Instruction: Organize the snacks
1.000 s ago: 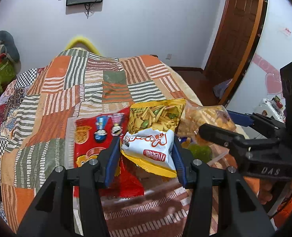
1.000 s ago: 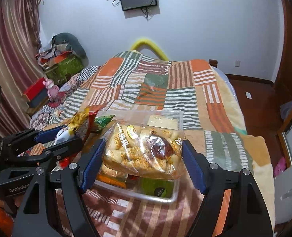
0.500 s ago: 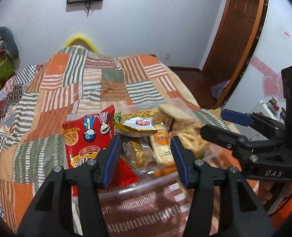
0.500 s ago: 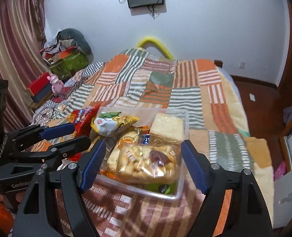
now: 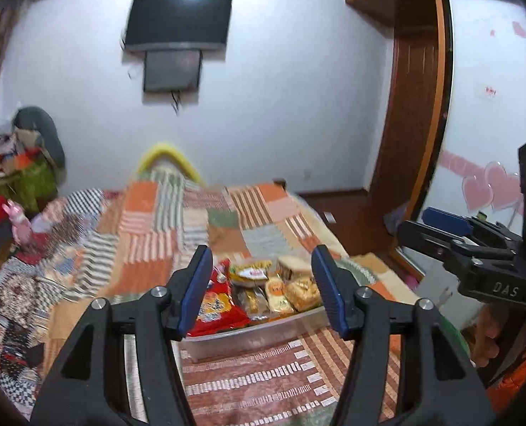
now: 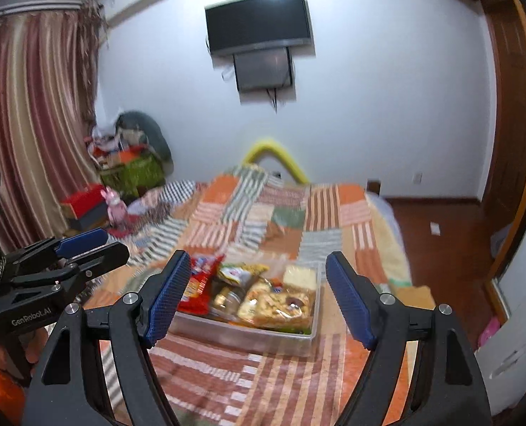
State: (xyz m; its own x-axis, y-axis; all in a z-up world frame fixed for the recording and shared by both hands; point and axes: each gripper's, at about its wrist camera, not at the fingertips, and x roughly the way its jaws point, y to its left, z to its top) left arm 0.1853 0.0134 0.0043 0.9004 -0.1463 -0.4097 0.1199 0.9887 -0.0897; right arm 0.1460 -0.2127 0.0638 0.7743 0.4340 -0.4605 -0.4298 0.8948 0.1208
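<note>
A clear plastic box (image 5: 248, 337) (image 6: 263, 333) sits on the patchwork bed and holds several snack packs. A red chip bag (image 5: 216, 307) (image 6: 197, 293) lies at its left side. A clear bag of biscuits (image 6: 277, 303) (image 5: 302, 293) lies at its right front, and a yellow-white snack bag (image 5: 250, 271) (image 6: 236, 273) lies on top at the back. My left gripper (image 5: 263, 291) is open and empty, held back above the box. My right gripper (image 6: 257, 301) is open and empty, also back from the box.
The patchwork quilt (image 5: 191, 220) covers the bed. A wall TV (image 6: 259, 25) hangs on the far wall. Clutter and a red box (image 6: 85, 198) stand at the left by the curtain. A wooden door (image 5: 412, 113) and wood floor (image 6: 440, 234) are at the right.
Both grippers let go of their snack bags into the box, then pulled up and back. The box now looks smaller and farther away.
</note>
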